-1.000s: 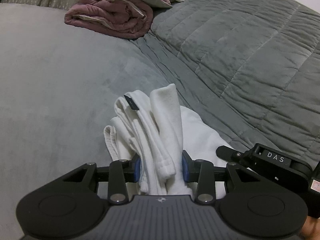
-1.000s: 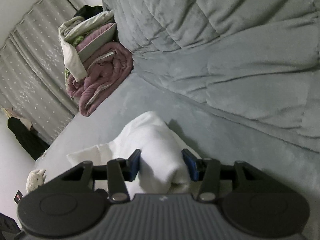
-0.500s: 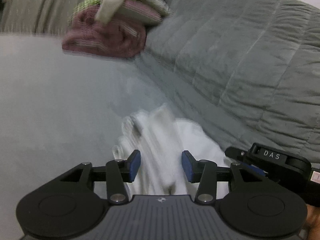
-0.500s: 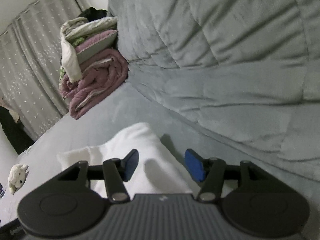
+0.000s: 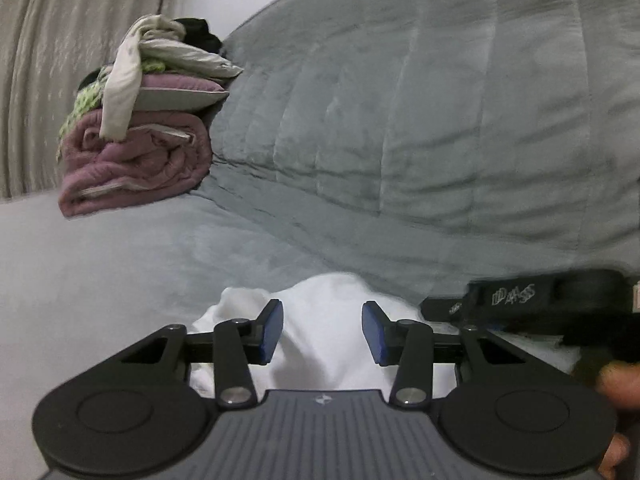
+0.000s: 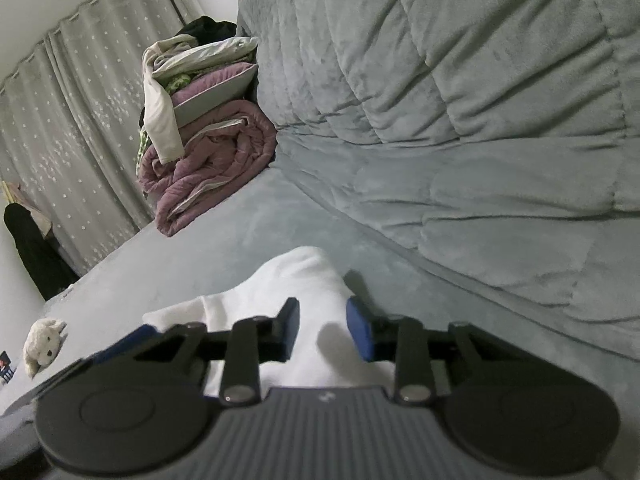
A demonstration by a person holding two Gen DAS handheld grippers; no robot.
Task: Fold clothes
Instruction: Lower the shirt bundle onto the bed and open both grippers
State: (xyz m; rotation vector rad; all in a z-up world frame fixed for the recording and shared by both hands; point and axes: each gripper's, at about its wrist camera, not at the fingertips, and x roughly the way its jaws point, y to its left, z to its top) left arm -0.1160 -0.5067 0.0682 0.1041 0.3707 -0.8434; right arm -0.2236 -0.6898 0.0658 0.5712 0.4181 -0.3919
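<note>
Bed [image 6: 224, 248]: grey plush surface, on which the whole job is being carried out; a quilted grey duvet [image 5: 460, 128] is being seen heaped along its far side.
Pile of bedding [image 6: 208, 152]: purple quilt with a pillow and pale cloths on top, lying well apart from the work, beside the curtain [image 6: 80, 120]; nothing about it is being changed.
White garment [image 5: 324, 320]: being seen bunched on the bed just in front of both claws. A second ago its long folds were being pinched; now it is lying lower in the left view, slack and rounded.
Right claw [image 6: 322, 330]: its jaws have just been closing, after standing wider half a second ago. A hump of the white garment [image 6: 300, 280] is lying between the blue pads, yet a gap is being left on each side, so nothing is being squeezed.
Left claw [image 5: 322, 330]: released; the cloth is being framed by its pads without being pressed, where earlier it was being clamped. The right claw's housing [image 5: 540, 300] is being seen just beside it.
Meaning for the task: the garment is judged to have been set down between grips, and a fresh hold is probably being sought by the right claw for the next fold.
Toy animal [image 6: 42, 340]: small, pale, lying far off at the bed's edge.
</note>
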